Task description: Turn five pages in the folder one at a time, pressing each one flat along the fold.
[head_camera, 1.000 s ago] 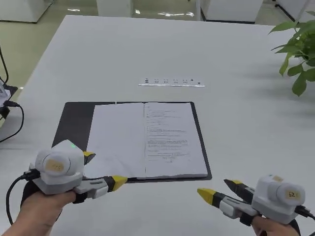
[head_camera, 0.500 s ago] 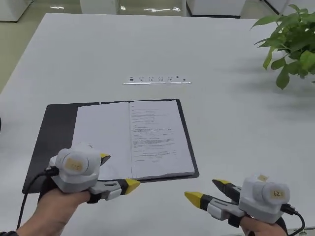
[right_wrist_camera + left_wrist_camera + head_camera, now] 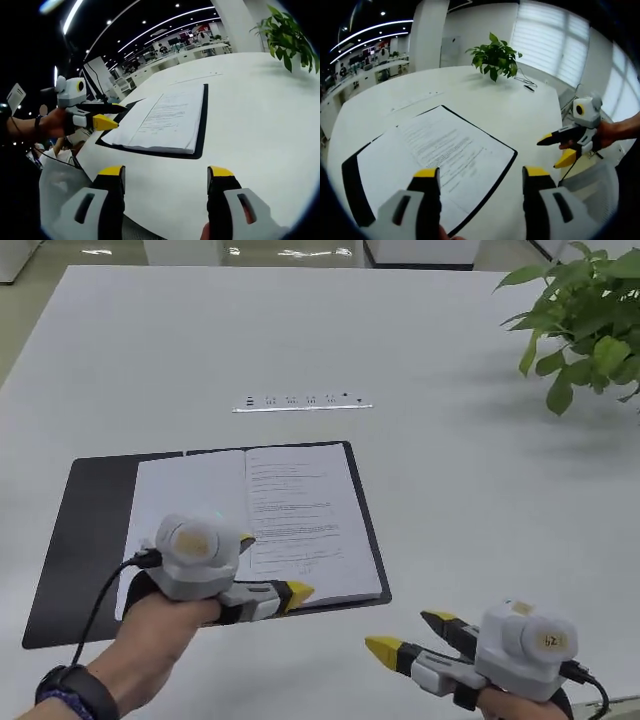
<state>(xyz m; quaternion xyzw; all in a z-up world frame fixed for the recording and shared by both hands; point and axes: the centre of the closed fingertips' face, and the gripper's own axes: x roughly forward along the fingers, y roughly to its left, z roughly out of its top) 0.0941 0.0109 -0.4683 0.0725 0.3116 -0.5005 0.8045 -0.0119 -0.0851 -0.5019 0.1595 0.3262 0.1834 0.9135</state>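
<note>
Folder point(image 3: 85, 540) lies open and flat on the table point(image 3: 470, 490), doesn't it? Where is it against the left hand-held gripper point(image 3: 272, 566)?

– Right under it. That one's jaws are spread, with the yellow tips over the near edge of the pages, close to the fold. I can't tell if they touch the paper.

And the right hand-held gripper point(image 3: 412, 634)?

– Spread as well, gripping nothing. It's over bare table just off the folder's near right corner, tips aimed toward it.

Which sheets are up?

– Printed page point(image 3: 305, 520) on the right, blank page point(image 3: 185, 500) on the left. There's a socket strip point(image 3: 300, 402) farther back and a plant point(image 3: 585, 310) at the far right.
</note>
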